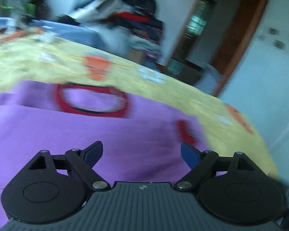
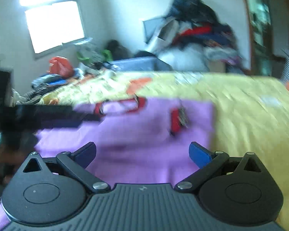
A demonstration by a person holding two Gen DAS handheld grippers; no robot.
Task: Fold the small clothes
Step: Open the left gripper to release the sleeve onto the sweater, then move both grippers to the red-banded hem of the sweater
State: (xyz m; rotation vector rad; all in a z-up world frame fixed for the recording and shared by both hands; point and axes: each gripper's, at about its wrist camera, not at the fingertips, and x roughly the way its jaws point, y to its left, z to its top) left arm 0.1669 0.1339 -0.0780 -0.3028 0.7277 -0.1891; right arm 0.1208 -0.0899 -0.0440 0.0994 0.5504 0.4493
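Note:
A small purple shirt with a red-trimmed neck opening and a red sleeve cuff lies on a yellow bedspread. My left gripper hovers over the shirt's body, open, with nothing between its blue pads. In the right wrist view the same purple shirt lies flat with a straight right edge, red collar at the far side. My right gripper is open above the shirt's near part. The left gripper shows as a dark blur over the shirt's left side. Both views are motion-blurred.
The yellow bedspread has orange and white patches and drops off at the right. A heap of clothes rises behind the bed. Bags and clutter lie under a bright window. A wooden door frame stands at the right.

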